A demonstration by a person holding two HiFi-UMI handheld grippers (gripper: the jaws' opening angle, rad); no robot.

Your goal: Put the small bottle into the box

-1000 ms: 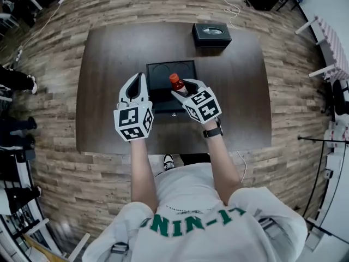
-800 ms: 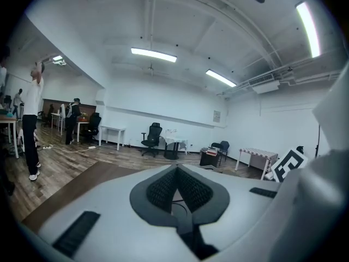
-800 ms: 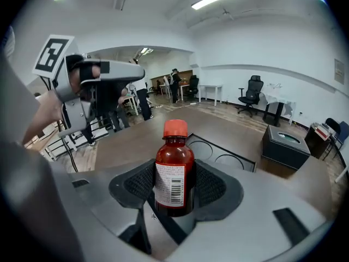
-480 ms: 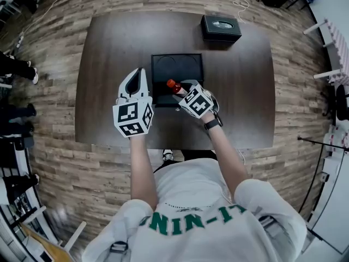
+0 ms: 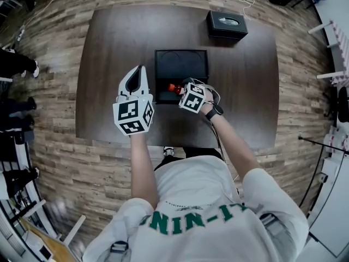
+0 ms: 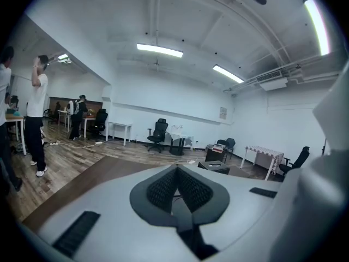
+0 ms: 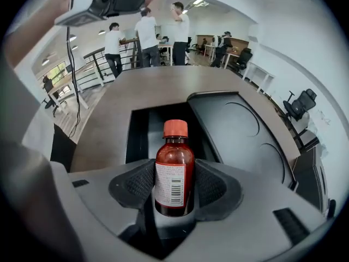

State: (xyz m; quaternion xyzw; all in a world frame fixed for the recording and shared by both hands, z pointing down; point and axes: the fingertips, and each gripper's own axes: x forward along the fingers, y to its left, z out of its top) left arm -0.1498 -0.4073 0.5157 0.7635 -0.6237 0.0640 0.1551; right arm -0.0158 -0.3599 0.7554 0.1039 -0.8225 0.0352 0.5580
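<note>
On the left, the left gripper (image 5: 140, 71) hangs above the brown table (image 5: 103, 48), just beside the black box (image 5: 203, 64). Its jaws are pressed together with nothing in them. In the middle, the small bottle (image 5: 174, 88) with the red cap is over the near part of the box. It lies on its side, with the cap pointing left. It is not down in the box yet. The right gripper (image 5: 181, 88) holds it, and its two dark pads squeeze the bottle's fat middle, one on each side. Farther right and at the back sits a dark tissue box (image 5: 227, 24), well apart from all this. A few things could go wrong from here. If the jaws let go too high, the bottle could drop hard, bounce and roll out. If the gripper comes down a bit too near the person, the bottle could bump the box's rim and push the box away. The bottle is smooth and round, so it could also slip out early.
</note>
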